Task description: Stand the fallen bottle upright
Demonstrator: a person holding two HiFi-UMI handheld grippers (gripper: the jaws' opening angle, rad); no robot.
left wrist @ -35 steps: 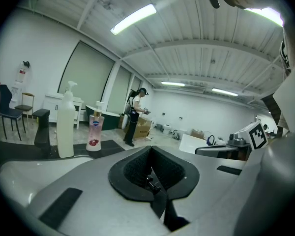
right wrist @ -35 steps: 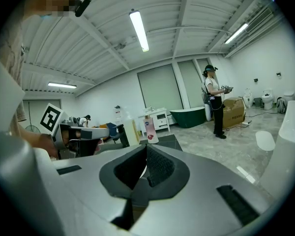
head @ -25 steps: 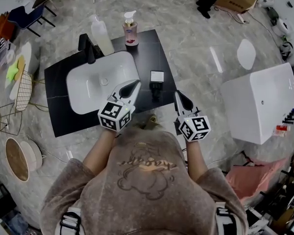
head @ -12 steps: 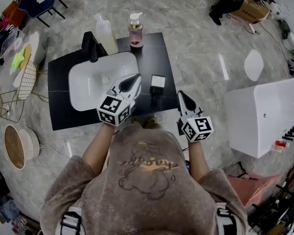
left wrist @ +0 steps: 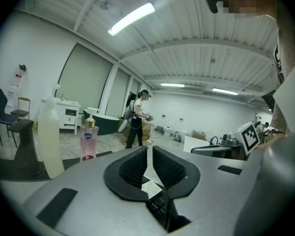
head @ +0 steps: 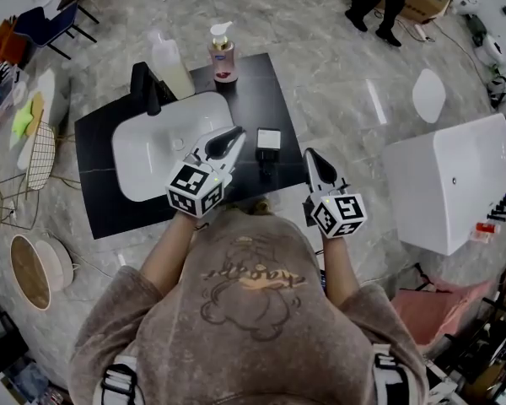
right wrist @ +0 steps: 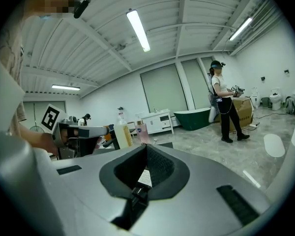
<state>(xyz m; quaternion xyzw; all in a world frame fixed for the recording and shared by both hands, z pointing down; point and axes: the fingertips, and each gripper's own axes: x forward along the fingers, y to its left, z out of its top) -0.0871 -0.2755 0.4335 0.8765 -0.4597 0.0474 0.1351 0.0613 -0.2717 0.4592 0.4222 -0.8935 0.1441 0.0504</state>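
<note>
free: counter (head: 255,99) R of basin (head: 139,171) | obstr: box (head: 268,138), faucet (head: 143,87), pump btl (head: 223,53)

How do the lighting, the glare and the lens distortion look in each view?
Head view: even light, a bright glare streak on the glossy floor, edges curved by the lens. Left gripper view: strong fisheye, dark corners, the ceiling lamp overexposed. Right gripper view: same fisheye, its strip light overexposed.

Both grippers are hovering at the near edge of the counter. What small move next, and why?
Probably open the right gripper and ease it toward the small dark bottle lying on the black counter. It and the left gripper are both shut and empty, and the bottle lies untouched between them.
</note>
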